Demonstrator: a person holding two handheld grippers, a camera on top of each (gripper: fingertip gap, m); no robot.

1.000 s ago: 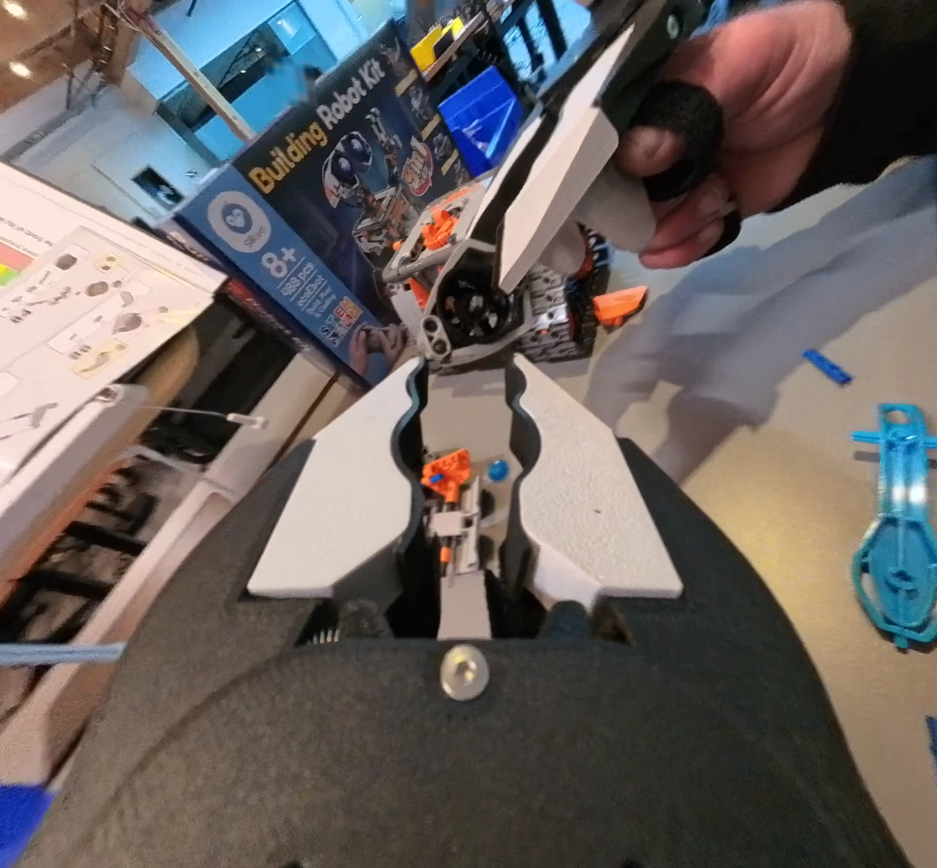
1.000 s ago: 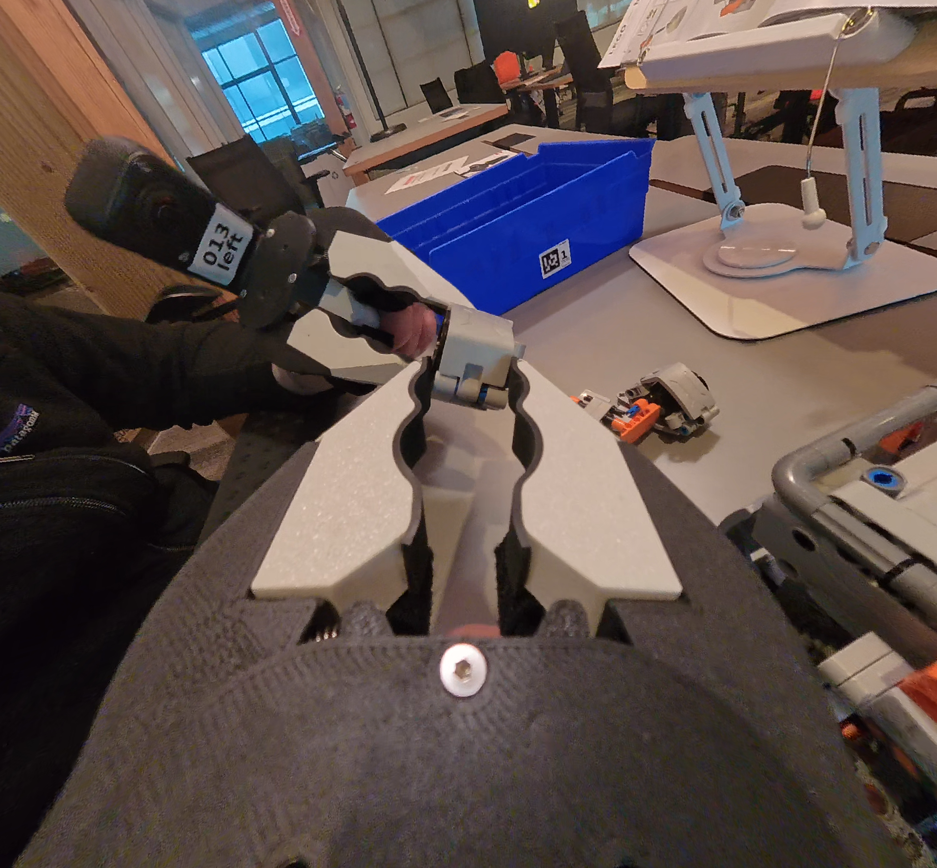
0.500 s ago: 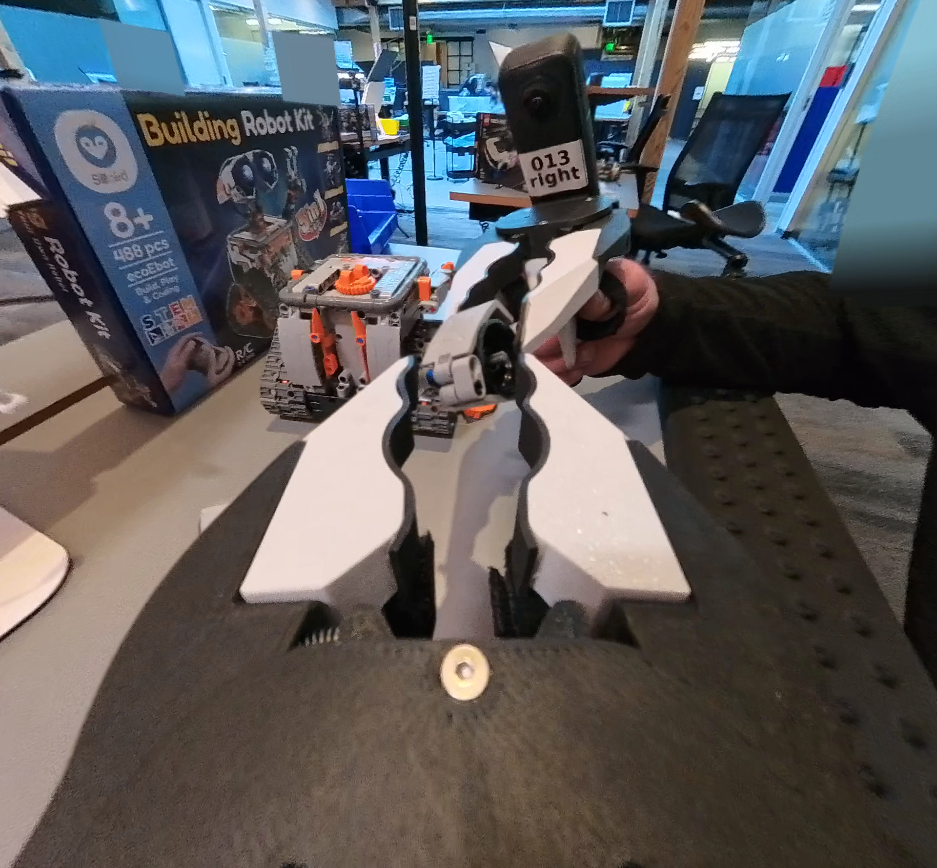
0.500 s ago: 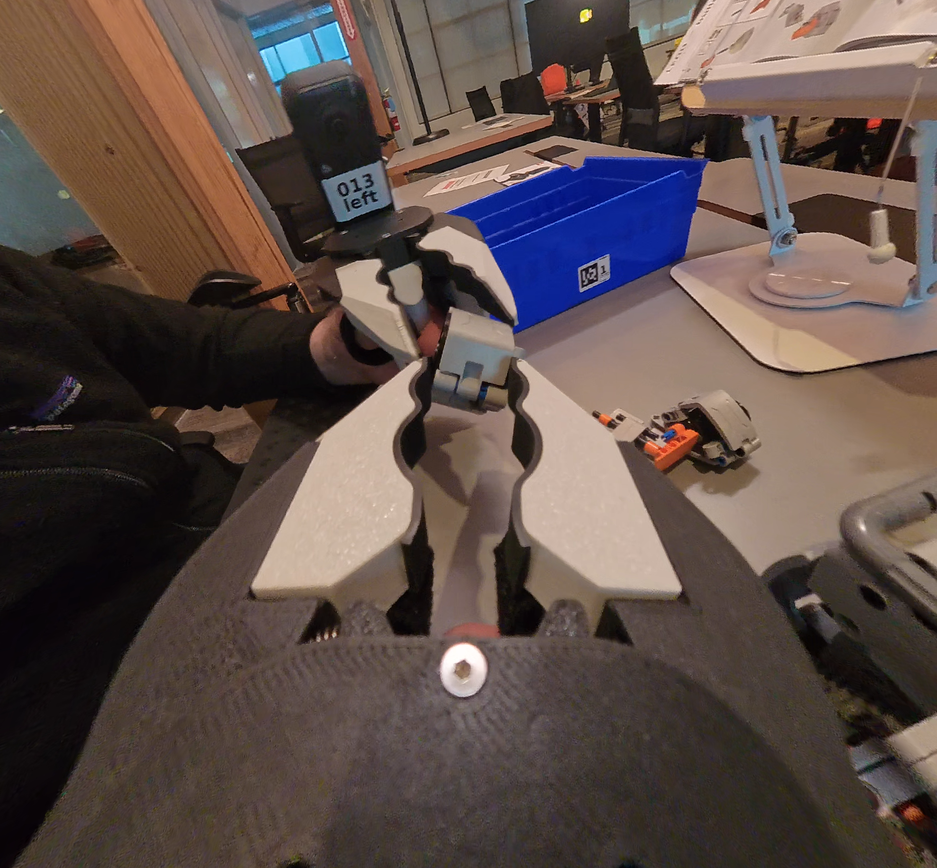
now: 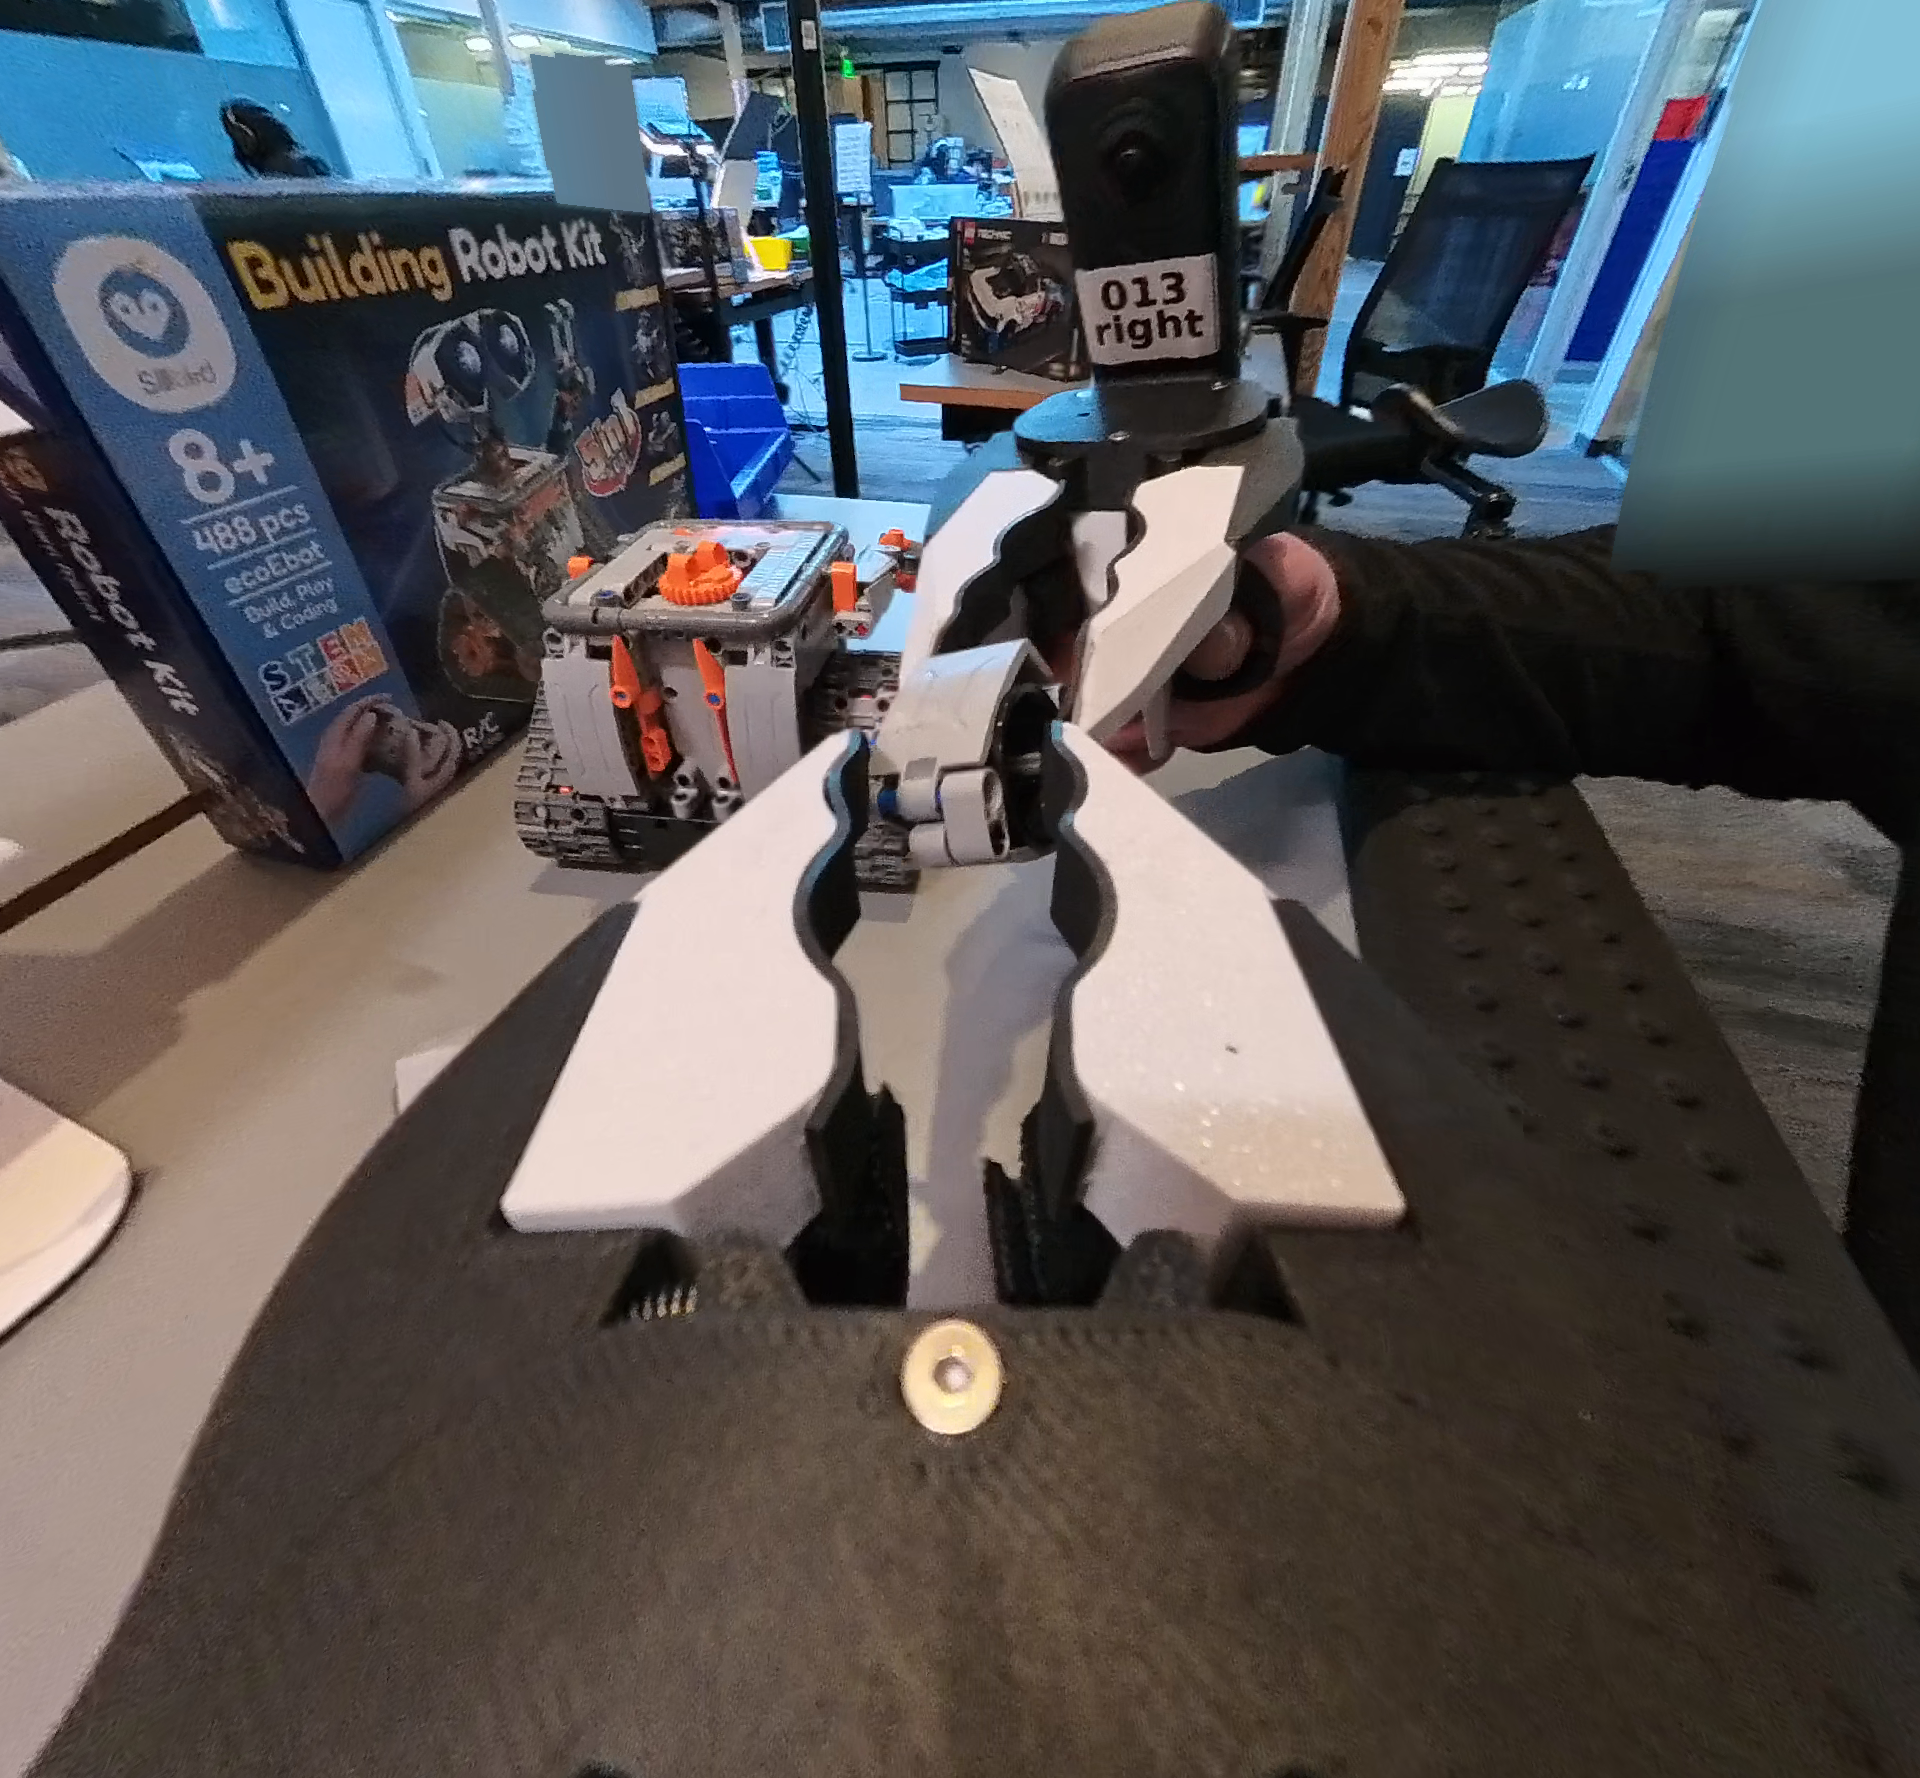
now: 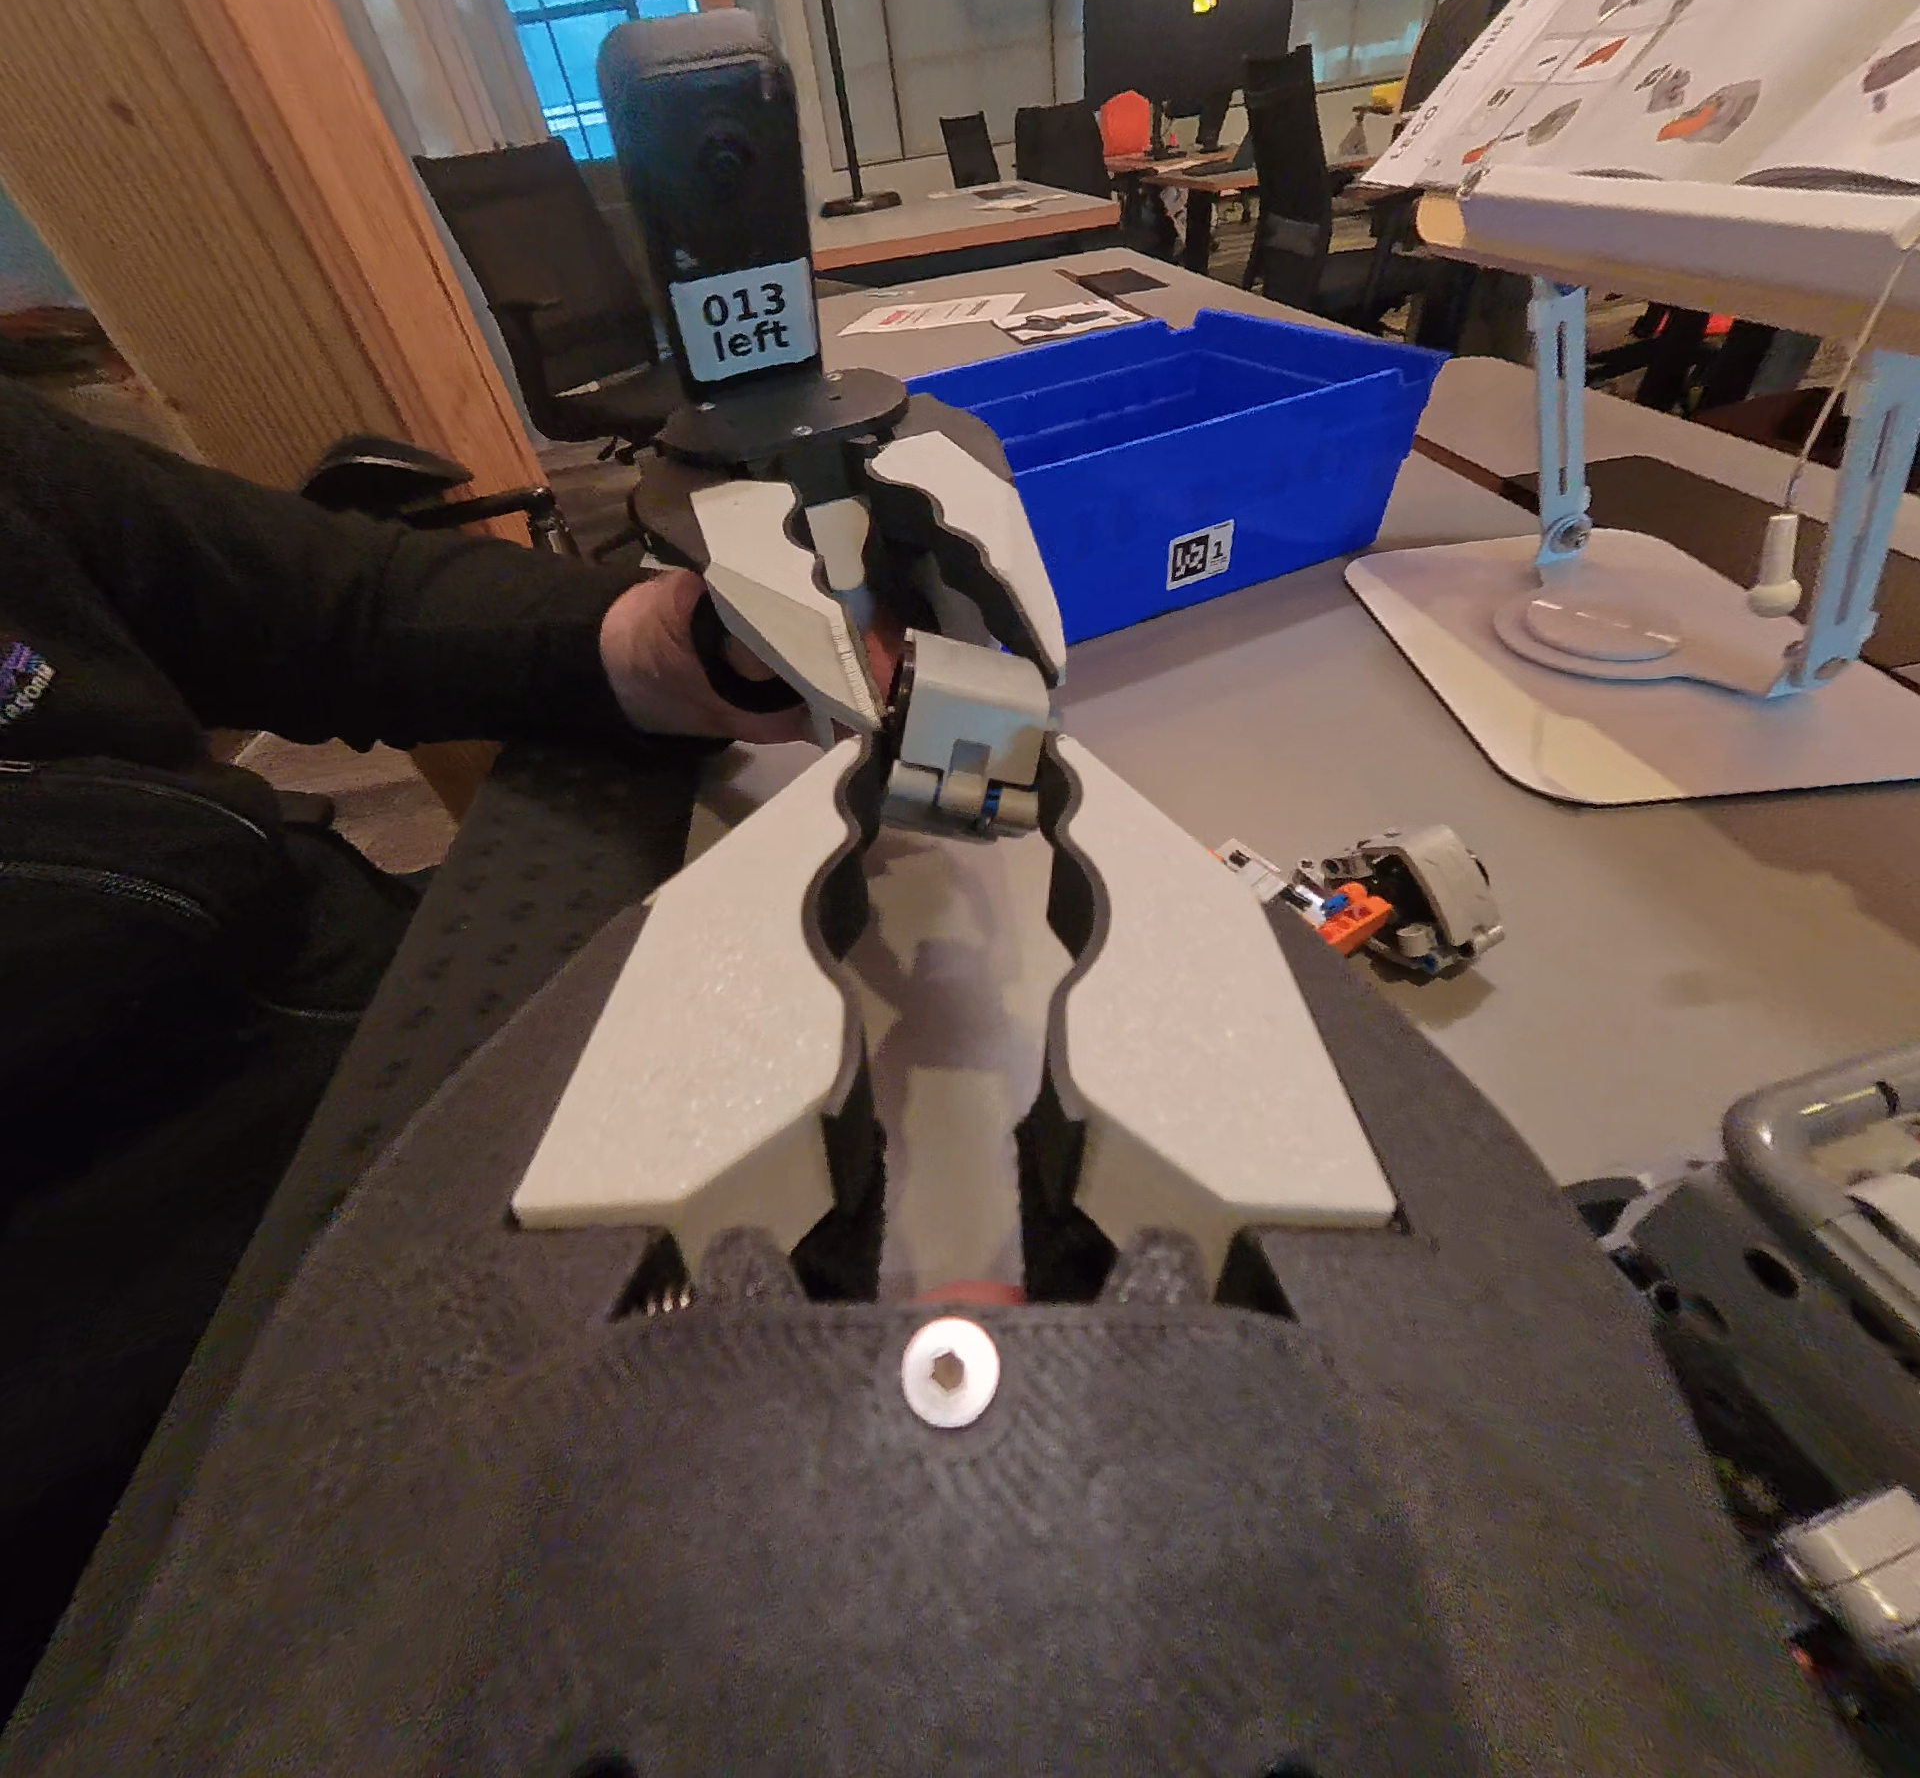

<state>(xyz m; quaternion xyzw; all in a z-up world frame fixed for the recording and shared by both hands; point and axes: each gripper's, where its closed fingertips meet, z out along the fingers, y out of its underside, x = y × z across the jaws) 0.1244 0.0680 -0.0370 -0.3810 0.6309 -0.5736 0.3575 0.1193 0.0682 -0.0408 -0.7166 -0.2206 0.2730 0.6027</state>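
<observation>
Two handheld grippers meet tip to tip over a grey worktop (image 6: 1299, 741), both gripping the same small grey brick-built part (image 5: 961, 741). In the left wrist view, the left gripper (image 5: 951, 772) fills the lower half of the frame; its jaws stand partly parted, with the tips pressed against the sides of the grey part at the centre of the frame. The right gripper (image 5: 1023, 705) comes in from the upper right, held by a hand (image 5: 1262, 632) in a dark sleeve, and its jaws close on the same part from above. Just behind the part, centre left, a tracked grey and orange toy robot (image 5: 691, 679) stands on the worktop, and a blue and black kit box (image 5: 312, 502) stands upright at the left. In the right wrist view, the right gripper (image 6: 951, 772) is at the bottom centre, its jaws narrowed onto the grey part (image 6: 966, 736) at their tips, with open space between the fingers farther back. The left gripper (image 6: 883, 679) reaches in from the left of centre, clamping the far side of the part. A second small assembly (image 6: 1392, 897) of grey, orange and blue bricks lies on the worktop at the right of centre, well apart from the jaws. A blue bin (image 6: 1195, 471) sits behind, and a white stand (image 6: 1662, 627) holding an open instruction booklet (image 6: 1683, 35) is at the upper right.
</observation>
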